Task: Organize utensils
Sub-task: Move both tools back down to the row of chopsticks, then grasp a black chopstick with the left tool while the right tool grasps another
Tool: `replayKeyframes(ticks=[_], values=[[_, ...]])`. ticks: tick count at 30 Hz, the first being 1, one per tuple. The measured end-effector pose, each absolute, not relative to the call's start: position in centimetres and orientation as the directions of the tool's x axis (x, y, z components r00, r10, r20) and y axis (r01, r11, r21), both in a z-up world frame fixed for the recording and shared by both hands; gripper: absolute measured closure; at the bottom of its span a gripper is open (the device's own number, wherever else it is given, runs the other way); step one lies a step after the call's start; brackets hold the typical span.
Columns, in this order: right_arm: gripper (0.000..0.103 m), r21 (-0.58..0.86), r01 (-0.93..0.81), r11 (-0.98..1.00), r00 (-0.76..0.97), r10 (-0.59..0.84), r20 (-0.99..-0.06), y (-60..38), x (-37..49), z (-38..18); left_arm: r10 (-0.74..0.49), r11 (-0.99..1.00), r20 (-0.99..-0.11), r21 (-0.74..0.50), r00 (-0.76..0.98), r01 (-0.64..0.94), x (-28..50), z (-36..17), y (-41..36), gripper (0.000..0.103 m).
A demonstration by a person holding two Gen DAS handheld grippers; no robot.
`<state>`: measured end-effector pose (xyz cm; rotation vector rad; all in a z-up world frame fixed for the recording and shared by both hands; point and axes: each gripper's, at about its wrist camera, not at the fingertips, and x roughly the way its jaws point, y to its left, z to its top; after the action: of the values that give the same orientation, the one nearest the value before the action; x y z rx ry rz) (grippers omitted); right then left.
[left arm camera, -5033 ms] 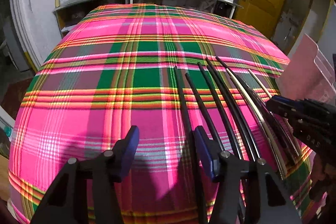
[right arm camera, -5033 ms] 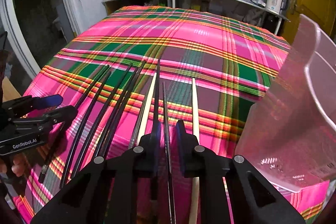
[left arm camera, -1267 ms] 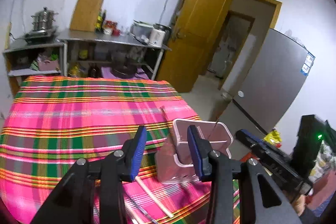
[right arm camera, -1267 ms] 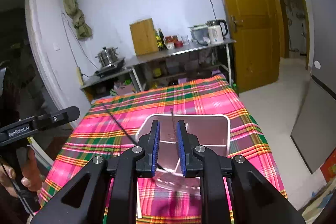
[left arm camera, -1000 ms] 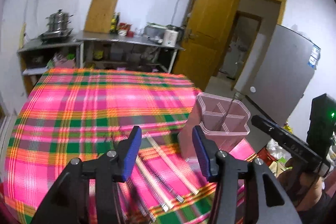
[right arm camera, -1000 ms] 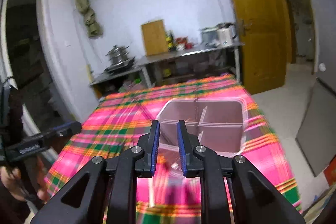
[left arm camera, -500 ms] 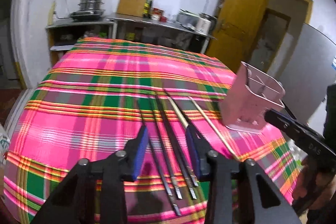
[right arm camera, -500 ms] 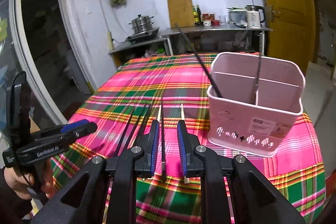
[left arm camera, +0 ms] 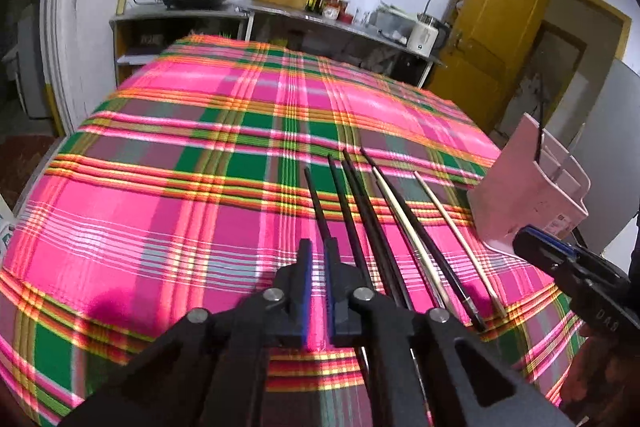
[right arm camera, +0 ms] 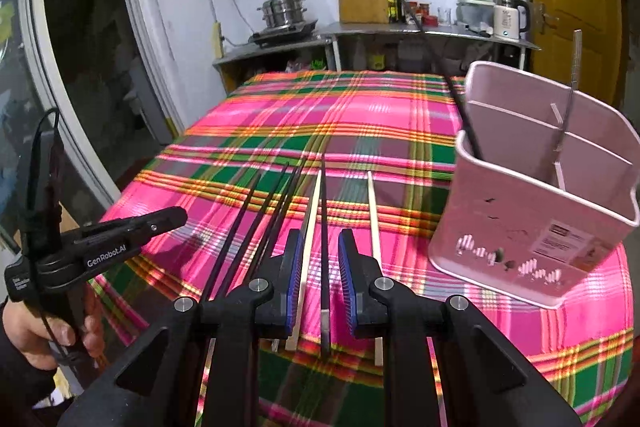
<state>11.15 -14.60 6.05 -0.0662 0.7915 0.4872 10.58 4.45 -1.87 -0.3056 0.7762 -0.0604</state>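
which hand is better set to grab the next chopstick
Right, probably: the right gripper stands open astride a black chopstick, near the pink holder. The left gripper is nearly closed.

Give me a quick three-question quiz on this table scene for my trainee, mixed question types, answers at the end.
1. How many chopsticks stand in the pink holder?
2. True or false: the holder lies tipped on its side.
3. Where are the loose chopsticks? A: side by side on the plaid tablecloth. B: on the floor. C: on the counter at the back.

Key
1. Two: a black one and a metal one.
2. False, it stands upright on the tablecloth.
3. A.
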Motion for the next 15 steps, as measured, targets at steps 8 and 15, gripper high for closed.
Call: replayKeyframes(ticks=[8,15], values=[[0.084,0.091,-0.467,0.879,0.557,0.373,-0.742,-12.9,13.8,4.0,-0.184,0.951,-0.717,-0.303,0.673,-0.063,12.5,-3.4,3.6,0.054],[0.084,0.107,-0.469,0.877,0.51,0.368,-0.777,-12.0,15.9,2.2,-0.179,0.96,-0.748,-0.276,0.639,-0.053,13.8,-4.7,3.1,0.068]])
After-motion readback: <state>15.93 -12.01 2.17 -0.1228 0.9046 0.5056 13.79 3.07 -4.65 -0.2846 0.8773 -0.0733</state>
